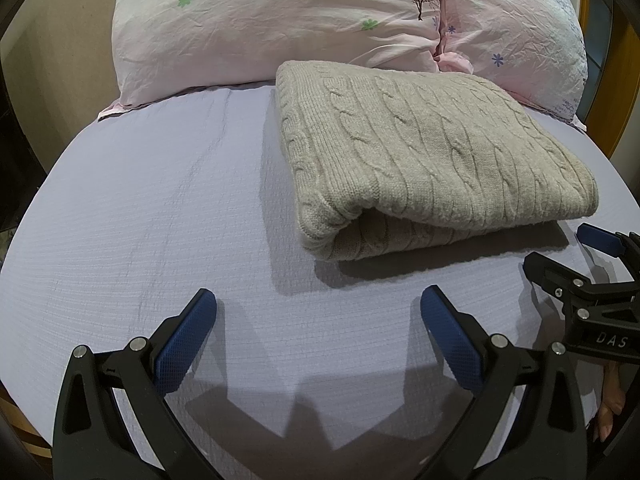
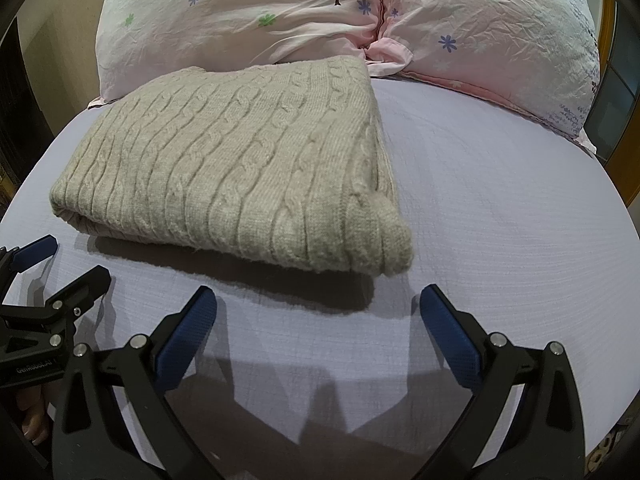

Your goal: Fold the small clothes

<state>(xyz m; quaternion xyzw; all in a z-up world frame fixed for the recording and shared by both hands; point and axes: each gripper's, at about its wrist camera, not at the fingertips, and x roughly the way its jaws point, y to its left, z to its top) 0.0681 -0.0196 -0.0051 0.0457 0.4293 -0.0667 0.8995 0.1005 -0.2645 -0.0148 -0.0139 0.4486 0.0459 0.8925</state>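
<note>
A beige cable-knit sweater lies folded into a thick rectangle on the pale lilac bedsheet; it also shows in the right wrist view. My left gripper is open and empty, hovering over bare sheet just in front of the sweater's near left corner. My right gripper is open and empty, just in front of the sweater's near right corner. The right gripper also appears at the right edge of the left wrist view, and the left gripper at the left edge of the right wrist view.
Two pink floral pillows lie against the head of the bed right behind the sweater. A wooden bed frame edge shows at the far right. Bare sheet lies to the right of the sweater.
</note>
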